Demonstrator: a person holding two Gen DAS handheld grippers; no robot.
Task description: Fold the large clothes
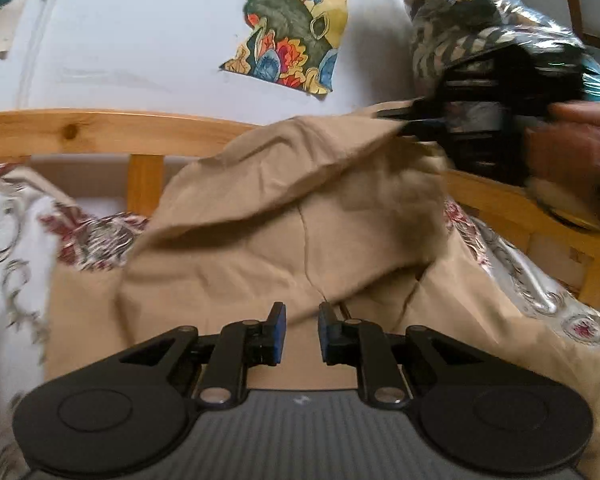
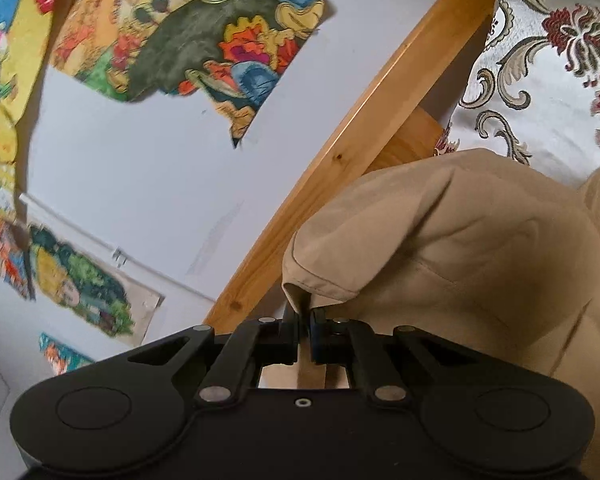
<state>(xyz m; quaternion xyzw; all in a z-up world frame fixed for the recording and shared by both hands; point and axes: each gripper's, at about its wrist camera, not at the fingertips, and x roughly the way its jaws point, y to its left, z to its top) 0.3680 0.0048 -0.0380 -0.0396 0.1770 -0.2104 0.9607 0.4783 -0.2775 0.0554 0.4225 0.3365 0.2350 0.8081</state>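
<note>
- Beige garment [image 1: 292, 216] lies crumpled on the bed, over the floral bedspread [image 1: 12, 224], in front of the wooden bed frame [image 1: 100, 128].
- Right tool [image 2: 305, 320]: jaws closed, pinching a hemmed edge of the garment, that edge raised off the bed.
- Left tool [image 1: 302, 320]: jaws slightly apart, nothing between the pads; beige cloth lies just beyond its tips.
- Colourful posters [image 2: 204, 32] on the white wall behind.
</note>
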